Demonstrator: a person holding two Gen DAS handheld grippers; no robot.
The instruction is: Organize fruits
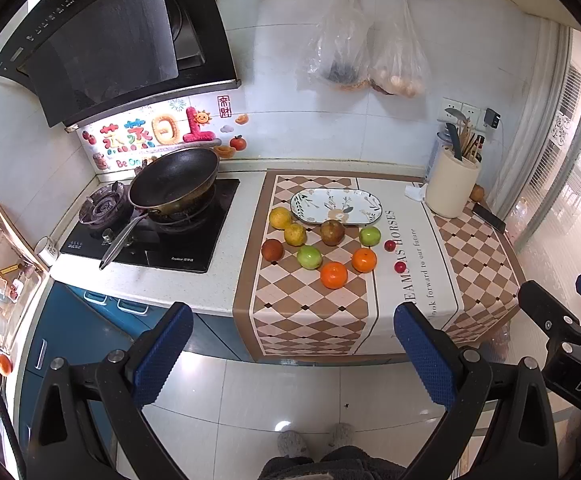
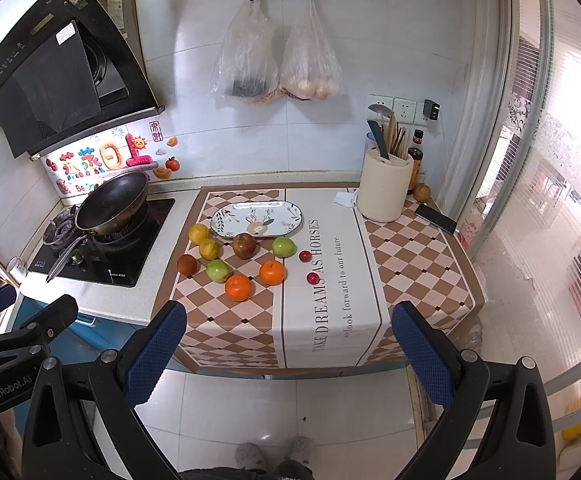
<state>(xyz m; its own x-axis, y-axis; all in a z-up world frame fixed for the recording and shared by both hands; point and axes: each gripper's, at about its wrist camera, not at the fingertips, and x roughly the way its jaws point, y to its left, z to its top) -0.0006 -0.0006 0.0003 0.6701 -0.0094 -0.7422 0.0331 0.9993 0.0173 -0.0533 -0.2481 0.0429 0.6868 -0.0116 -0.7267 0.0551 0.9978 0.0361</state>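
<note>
Ten fruits lie loose on the checked cloth point(image 2: 226, 332) that covers the surface, and none is on the patterned plate point(image 2: 286, 216) yet, so I judge the sorting has not begun. Two yellow fruits point(image 2: 199, 233) sit at the left of the group, just beside the plate's near-left edge; a brown pear-like fruit point(image 2: 244, 245) is just in front of the plate; two green apples point(image 2: 283, 247) lie one to its right and one nearer me; a dark red-brown fruit point(image 2: 187, 264) is at the far left; two oranges point(image 2: 239, 287) are closest to me; two small red fruits point(image 2: 305, 256) lie apart on the white strip of the cloth.

Both my tools hang short of the surface, over the floor, tilted down toward the fruit. My left tool point(image 1: 293, 354) is released, its blue pads spread wide with nothing between them; my right tool point(image 2: 289, 354) is likewise spread and empty. Each shows at the edge of the other's view, so they are side by side.

My next move, as I see it, is to reach forward and down to one of the near oranges, which are clear of their neighbours, set the pads either side of it, and close gently, since round fruit may roll. The wok point(image 2: 112, 204) on the hob at the left is well apart from the fruit.
</note>
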